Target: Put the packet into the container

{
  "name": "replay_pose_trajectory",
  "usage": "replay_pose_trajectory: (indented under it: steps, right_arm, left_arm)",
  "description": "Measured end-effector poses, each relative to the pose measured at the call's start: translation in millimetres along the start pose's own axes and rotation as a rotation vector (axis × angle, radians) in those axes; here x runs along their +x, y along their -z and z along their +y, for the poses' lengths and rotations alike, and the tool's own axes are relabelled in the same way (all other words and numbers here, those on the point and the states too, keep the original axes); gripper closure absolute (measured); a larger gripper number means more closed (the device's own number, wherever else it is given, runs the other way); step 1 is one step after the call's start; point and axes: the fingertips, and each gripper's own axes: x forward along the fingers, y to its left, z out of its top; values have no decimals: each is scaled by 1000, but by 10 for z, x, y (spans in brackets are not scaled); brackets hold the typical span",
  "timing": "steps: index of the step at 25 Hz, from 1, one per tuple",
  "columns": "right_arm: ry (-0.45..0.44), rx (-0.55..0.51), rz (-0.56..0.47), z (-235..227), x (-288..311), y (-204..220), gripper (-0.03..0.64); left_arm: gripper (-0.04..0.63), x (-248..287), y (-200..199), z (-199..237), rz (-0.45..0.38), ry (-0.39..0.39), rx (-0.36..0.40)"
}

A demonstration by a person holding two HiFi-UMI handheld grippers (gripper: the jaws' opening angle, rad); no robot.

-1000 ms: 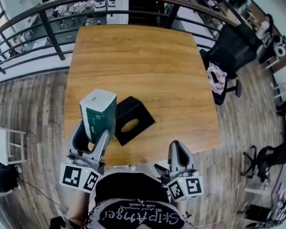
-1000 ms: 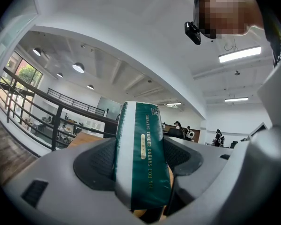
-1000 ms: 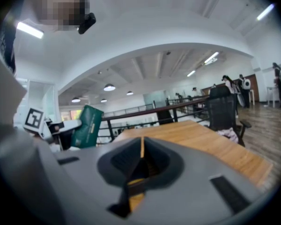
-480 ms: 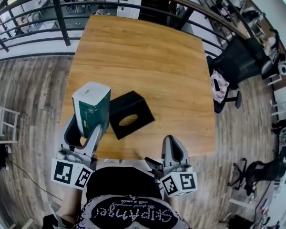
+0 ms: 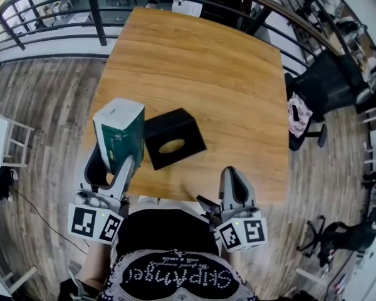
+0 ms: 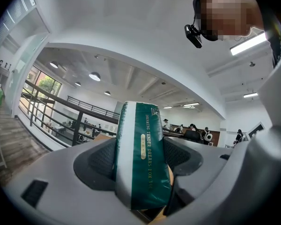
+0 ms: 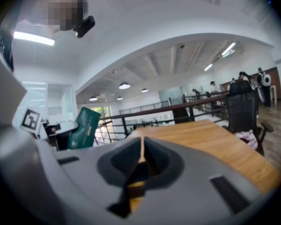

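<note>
"Head view first: how is the packet (image 5: 120,133) looking?"

"It is showing as a tall rectangular block in a glossy, soft-looking wrapper, dark green with white bands and a white top. In the left gripper view the packet (image 6: 143,163) is displaying gold lettering down its green face."

"And where is it sitting?"

"It is standing upright between the jaws of the left gripper (image 5: 113,163), over the near left part of the table (image 5: 200,68), just left of the container (image 5: 173,138). How high it is being held I cannot tell."

"How are those jaws standing?"

"They are spread about as wide as the packet's narrow side, and the ribbed dark pads are pressing on its two flanks."

"What is the container looking like?"

"It is lying on the wood as a matte black box turned at an angle, with an oval opening in its top."

"And the table?"

"It is showing warm, smooth wood grain, square-cornered."

"The other claw?"

"The right gripper (image 5: 234,174) is hanging at the table's near edge, well right of the container. Its jaws are pressing together with nothing between them."
</note>
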Motion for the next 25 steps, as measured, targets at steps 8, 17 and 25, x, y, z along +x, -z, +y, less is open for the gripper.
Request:
replay_pose_trajectory:
  steps: [8, 17, 25]
  right_arm:
    - [8, 2, -13, -97, -43, -74, 577]
    - [58, 3, -41, -291, -130, -184, 577]
    - [96, 7, -45, -456, -173, -167, 577]
  left_arm:
    - [256, -25, -57, -37, 0, -10, 21]
    - [256, 9, -72, -73, 12, 6, 22]
    - [256, 70, 46, -184, 34, 37, 12]
